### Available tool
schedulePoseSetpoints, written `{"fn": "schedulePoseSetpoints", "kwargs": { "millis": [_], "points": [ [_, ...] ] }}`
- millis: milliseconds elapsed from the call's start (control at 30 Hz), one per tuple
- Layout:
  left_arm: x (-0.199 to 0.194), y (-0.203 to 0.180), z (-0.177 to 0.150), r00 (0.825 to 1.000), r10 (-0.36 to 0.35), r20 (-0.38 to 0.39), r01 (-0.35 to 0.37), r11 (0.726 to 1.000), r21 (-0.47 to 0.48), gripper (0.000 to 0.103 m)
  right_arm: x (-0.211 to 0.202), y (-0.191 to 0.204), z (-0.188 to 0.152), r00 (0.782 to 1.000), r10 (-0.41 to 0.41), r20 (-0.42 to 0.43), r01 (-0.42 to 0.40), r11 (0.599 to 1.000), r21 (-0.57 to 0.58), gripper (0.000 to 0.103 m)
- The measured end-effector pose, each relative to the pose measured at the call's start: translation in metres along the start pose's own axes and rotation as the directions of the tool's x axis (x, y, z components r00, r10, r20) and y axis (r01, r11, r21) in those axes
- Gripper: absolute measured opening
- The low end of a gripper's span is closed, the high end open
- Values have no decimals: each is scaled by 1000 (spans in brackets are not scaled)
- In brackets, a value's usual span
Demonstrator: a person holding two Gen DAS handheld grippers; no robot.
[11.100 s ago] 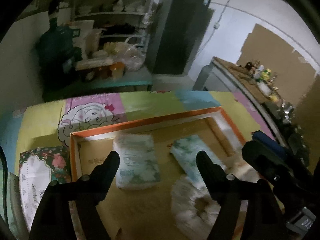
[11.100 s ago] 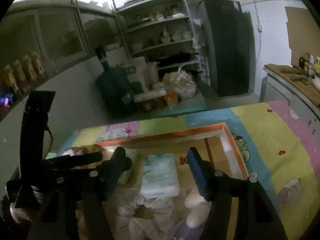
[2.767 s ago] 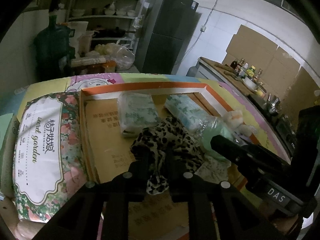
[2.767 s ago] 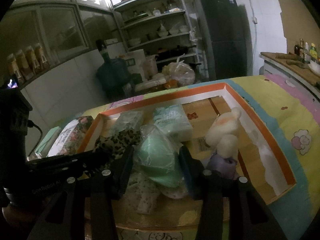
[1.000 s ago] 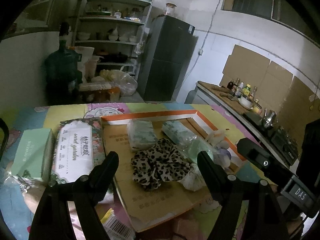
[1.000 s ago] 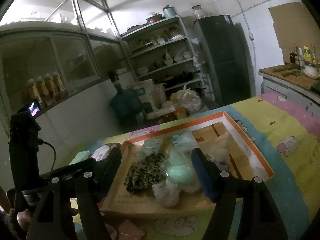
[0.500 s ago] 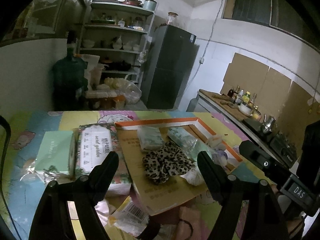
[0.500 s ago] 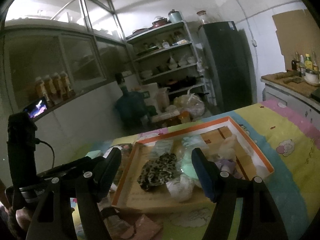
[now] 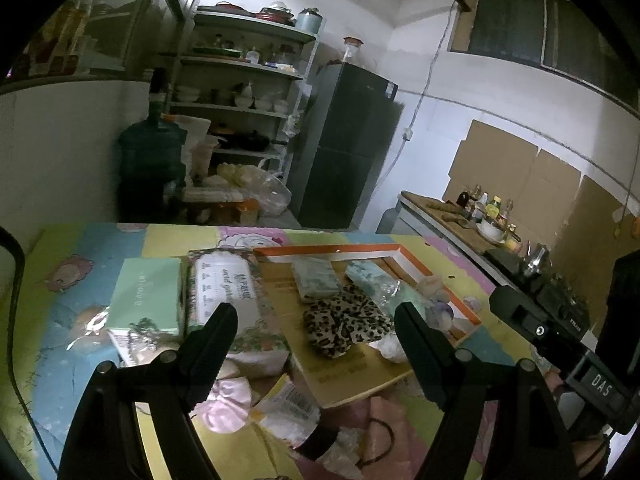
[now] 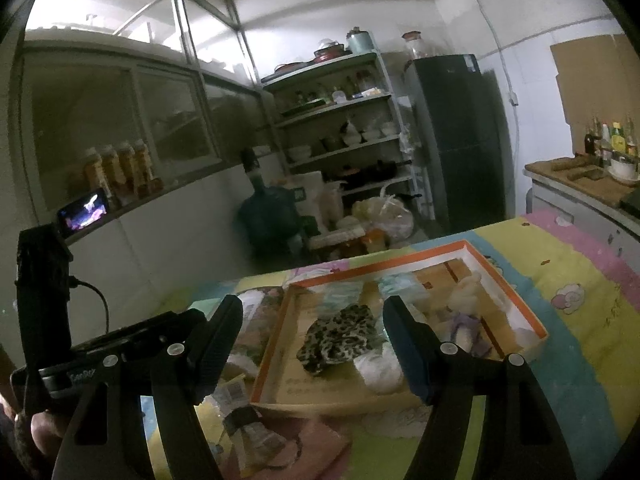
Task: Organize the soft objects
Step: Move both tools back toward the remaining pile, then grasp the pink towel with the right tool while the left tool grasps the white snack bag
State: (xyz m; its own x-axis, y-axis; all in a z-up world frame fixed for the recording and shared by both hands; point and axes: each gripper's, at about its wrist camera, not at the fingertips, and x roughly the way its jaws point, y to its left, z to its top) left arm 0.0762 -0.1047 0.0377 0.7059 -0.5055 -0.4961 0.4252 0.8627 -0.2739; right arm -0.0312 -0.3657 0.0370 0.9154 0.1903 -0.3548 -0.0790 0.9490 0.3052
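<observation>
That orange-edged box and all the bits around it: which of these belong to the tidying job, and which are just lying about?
Part of the job:
- orange-edged box
- leopard-print scrunchie lying in it
- tissue packs at its far end
- pale plush toy
- pink soft item outside the box

Just lying about:
- water jug
- fridge
- shelves of dishes
- counter bottles

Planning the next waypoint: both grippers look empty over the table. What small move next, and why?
Probably bring the left gripper down toward the pink soft item lying outside the tray. Both it and the right gripper are open and hold nothing, the leopard-print cloth already lies in the tray, and the pink item sits nearest the left fingers.
</observation>
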Motion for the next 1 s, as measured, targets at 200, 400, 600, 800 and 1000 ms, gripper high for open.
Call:
{"fn": "schedulePoseSetpoints", "kwargs": {
  "millis": [200, 400, 600, 800, 1000],
  "points": [
    [-15, 12, -4, 1000, 17, 19, -17, 1000, -12, 80, -3, 11, -6, 1000, 3, -6, -3, 1000, -5, 74],
    [-29, 26, -10, 998, 45, 33, -45, 999, -19, 80, -2, 23, -18, 1000, 1, -23, -1, 1000, -7, 74],
    [-37, 41, -18, 997, 62, 36, -61, 998, -35, 80, 0, 35, -32, 999, -12, -51, 12, 1000, -13, 74],
    [-44, 56, -27, 996, 78, 41, -76, 996, -45, 80, 4, 43, -46, 996, -24, -84, 24, 1000, -3, 74],
    [-51, 69, -35, 995, 90, 42, -87, 995, -53, 80, 9, 46, -59, 993, -53, -104, 55, 998, 19, 74]
  ]
}}
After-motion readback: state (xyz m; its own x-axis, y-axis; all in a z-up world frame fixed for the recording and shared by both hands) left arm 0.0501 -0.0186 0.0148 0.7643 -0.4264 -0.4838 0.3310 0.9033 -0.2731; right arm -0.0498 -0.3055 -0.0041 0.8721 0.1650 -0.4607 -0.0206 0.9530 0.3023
